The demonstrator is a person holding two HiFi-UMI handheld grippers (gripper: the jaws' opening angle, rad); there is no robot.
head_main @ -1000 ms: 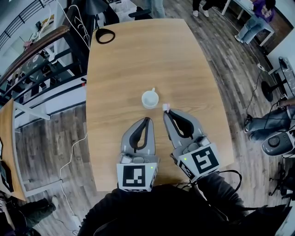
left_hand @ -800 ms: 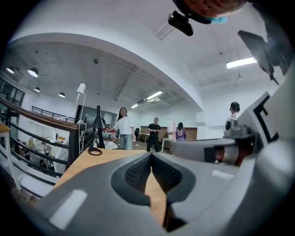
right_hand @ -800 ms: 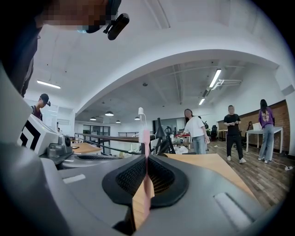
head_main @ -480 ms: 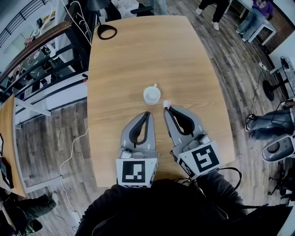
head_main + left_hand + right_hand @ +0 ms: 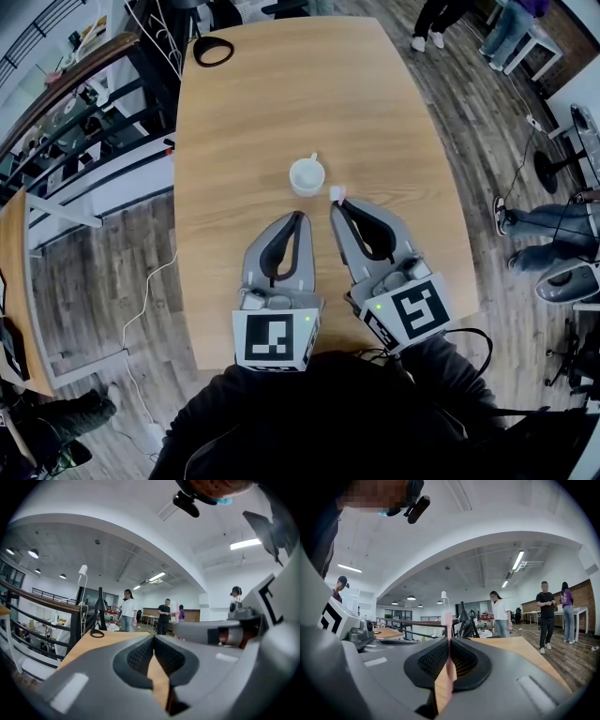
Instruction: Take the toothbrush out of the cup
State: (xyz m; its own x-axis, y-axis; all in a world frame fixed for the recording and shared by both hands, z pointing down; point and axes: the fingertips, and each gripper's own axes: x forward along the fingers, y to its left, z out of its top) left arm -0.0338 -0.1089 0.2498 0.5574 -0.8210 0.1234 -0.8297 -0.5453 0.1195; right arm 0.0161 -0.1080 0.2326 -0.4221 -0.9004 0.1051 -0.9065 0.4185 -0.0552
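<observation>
A white cup (image 5: 306,175) stands upright near the middle of the wooden table (image 5: 281,103), with nothing showing inside it. My right gripper (image 5: 337,204) is just right of and nearer than the cup, shut on a pink toothbrush (image 5: 337,193) whose head pokes out past the fingertips. In the right gripper view the toothbrush (image 5: 448,663) stands upright between the pads of the right gripper (image 5: 449,641). My left gripper (image 5: 298,217) rests beside it, below the cup, shut with nothing in it. The left gripper view shows the left gripper (image 5: 153,639) with its pads together over bare table.
A black ring-shaped object (image 5: 214,51) lies at the table's far left corner. The table's near edge is under the gripper bodies. A railing and desks (image 5: 75,122) run along the left. People (image 5: 547,616) stand beyond the far end.
Neither gripper has moved and the toothbrush stays gripped. Only the head view has shifted slightly, and people at the far end have walked on.
</observation>
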